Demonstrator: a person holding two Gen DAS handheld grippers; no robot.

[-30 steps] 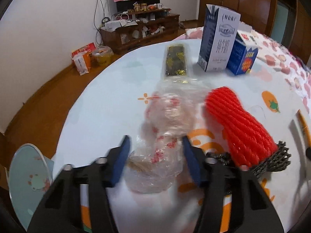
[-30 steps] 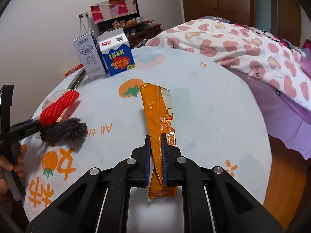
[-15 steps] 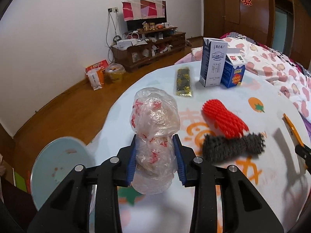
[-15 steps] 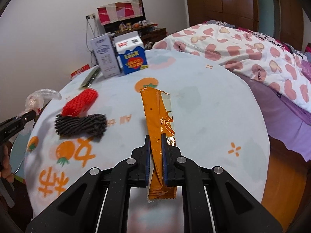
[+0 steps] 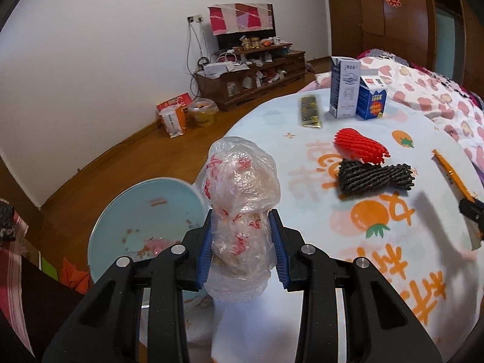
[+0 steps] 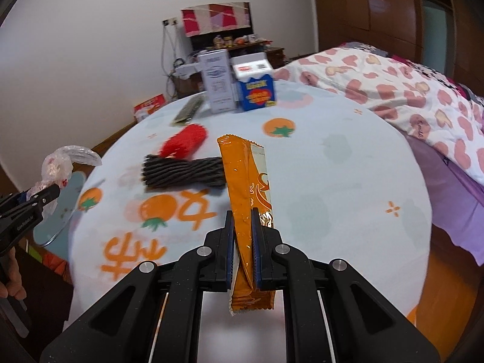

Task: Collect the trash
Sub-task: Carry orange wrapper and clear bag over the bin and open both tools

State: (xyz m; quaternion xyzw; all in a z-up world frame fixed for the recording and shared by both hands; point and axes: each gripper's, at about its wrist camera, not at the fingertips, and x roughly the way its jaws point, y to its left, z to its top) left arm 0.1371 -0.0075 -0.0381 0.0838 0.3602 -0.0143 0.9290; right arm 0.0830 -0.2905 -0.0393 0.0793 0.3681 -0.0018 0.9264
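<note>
Left wrist view: my left tongs (image 5: 241, 243) are clamped on a crumpled plastic bag (image 5: 242, 193), raised off the worktop (image 5: 302, 139). My right tongs (image 6: 243, 246) pinch an orange wrapper (image 6: 245, 187), also raised.

Orange wrapper (image 6: 245, 199) hides black net's (image 6: 181, 171) right end; cartons (image 6: 236, 90) blurred.

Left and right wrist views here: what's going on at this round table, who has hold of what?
A person is clearing trash with two handheld grippers. The left gripper has its jaws shut on a crumpled clear plastic bag with red print, held above the table edge near a pale blue round bin. The right gripper pinches a long orange snack wrapper. A red foam net sleeve and a black foam net sleeve lie on the tablecloth.
</note>
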